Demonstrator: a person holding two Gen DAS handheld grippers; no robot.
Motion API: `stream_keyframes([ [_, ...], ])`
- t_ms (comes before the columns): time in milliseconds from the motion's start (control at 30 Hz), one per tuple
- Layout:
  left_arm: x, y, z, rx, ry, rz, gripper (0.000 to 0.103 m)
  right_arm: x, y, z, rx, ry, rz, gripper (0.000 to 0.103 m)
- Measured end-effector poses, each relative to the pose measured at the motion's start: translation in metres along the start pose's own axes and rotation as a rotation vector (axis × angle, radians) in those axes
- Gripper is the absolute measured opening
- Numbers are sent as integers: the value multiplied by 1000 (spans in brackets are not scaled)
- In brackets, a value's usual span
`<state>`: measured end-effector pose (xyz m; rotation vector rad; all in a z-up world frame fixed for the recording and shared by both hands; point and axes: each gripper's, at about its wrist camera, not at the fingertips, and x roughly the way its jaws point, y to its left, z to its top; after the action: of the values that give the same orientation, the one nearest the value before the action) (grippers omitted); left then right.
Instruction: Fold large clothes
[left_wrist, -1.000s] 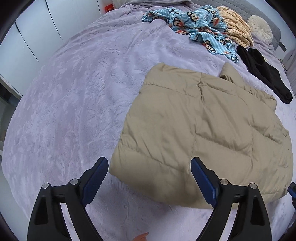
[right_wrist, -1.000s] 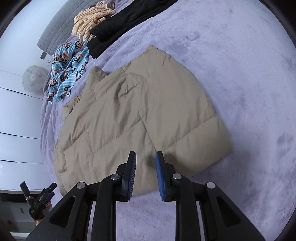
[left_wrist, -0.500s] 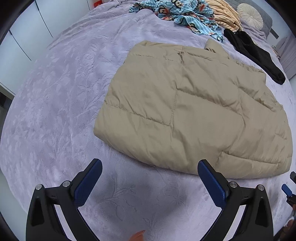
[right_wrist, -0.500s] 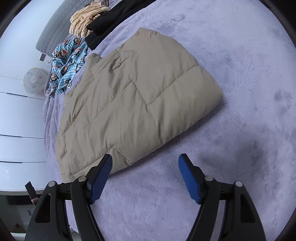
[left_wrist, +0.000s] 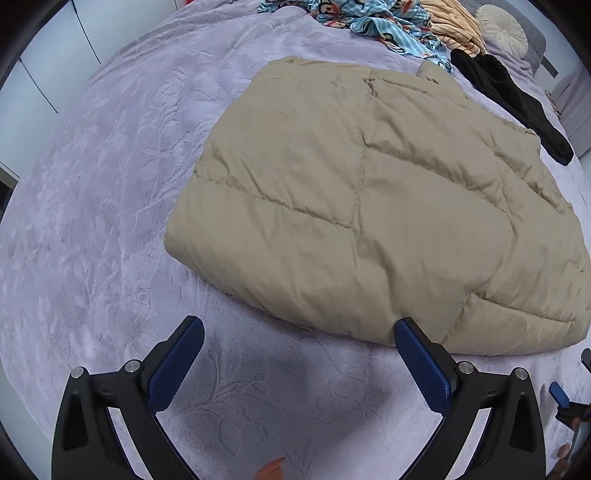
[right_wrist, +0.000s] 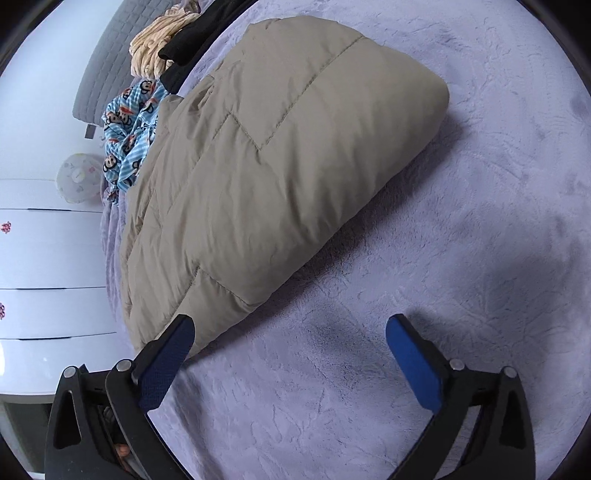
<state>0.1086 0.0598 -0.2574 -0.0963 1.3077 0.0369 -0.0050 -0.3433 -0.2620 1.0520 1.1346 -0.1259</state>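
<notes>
Broadly, a lilac bedspread (left_wrist: 92, 229) with an embossed leaf pattern is seen filling both views; a tan quilted jacket (left_wrist: 369, 206) is laid folded on it, near the bed's middle, puffy at its near edge; in the right wrist view the same jacket (right_wrist: 266, 177) is seen running from upper centre down to the left finger, its rounded fold toward the right; white cabinet fronts (right_wrist: 40, 266) are seen at the left of that view; beyond the jacket a blue monkey-print cloth (left_wrist: 384, 18), a cream striped cloth (left_wrist: 454, 26) and a black garment (left_wrist: 517, 99) are bunched at the far end, the black one just beside the jacket's far corner; a round cushion (left_wrist: 502, 27) is seen past them; the left gripper (left_wrist: 299, 325) is held over bare bedspread at the jacket's near edge, fingers spread wide, nothing between them, right finger (left_wrist: 421, 358) overlapping the hem, contact not clear; the right gripper (right_wrist: 290, 325) is likewise spread wide, empty, left finger (right_wrist: 166, 358) in front of the jacket's near corner, right one over bedspread.
</notes>
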Motion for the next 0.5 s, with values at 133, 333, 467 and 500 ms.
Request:
stream_keyframes([
  [133,2,4,-3,-12,24,-24,103,-1,2,0,5,-14,4,103],
  [333,6,6,-6,-16,26,32,103,-3,-7,-1,23,-4,10,103],
  [467,8,8,-5,-16,33,9,103,-1,-12,1,31,25,9,103],
  [500,9,10,-6,-18,37,-13,103,-1,-13,2,32,24,20,103],
])
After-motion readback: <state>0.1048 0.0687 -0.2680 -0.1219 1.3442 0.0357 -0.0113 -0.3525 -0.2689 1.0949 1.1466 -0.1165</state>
